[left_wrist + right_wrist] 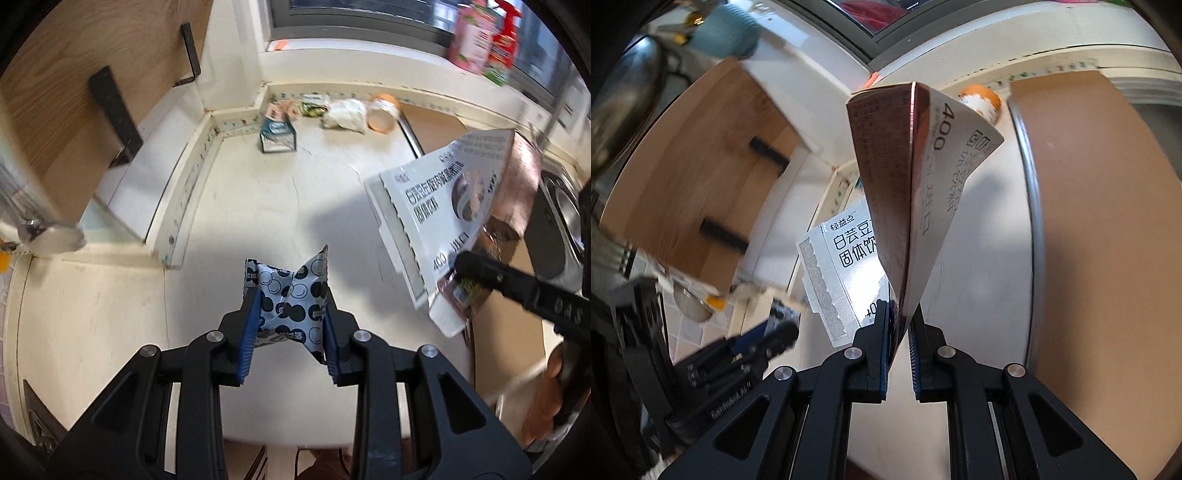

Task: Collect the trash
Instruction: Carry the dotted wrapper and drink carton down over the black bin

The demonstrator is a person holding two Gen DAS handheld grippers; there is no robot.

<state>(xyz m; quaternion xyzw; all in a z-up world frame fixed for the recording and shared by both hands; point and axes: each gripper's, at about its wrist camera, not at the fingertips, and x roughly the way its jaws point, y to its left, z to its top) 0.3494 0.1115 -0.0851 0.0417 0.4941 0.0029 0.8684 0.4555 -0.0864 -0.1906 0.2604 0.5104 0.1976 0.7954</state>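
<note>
Jaws clamp: left gripper (290,325) dotted wrapper (286,291), right gripper (899,343) carton (916,177) ("400")

Your left gripper (290,325) and right gripper (900,343) are matte black linkages with silver pivot screws, ribbed blue pads (248,338) lining the jaws (bare skin behind).

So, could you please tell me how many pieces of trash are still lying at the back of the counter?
5, clustered along the back edge: a teal carton, a pinkish wrapper, a green packet, crumpled white paper and an orange cup. Blur may hide more.
</note>
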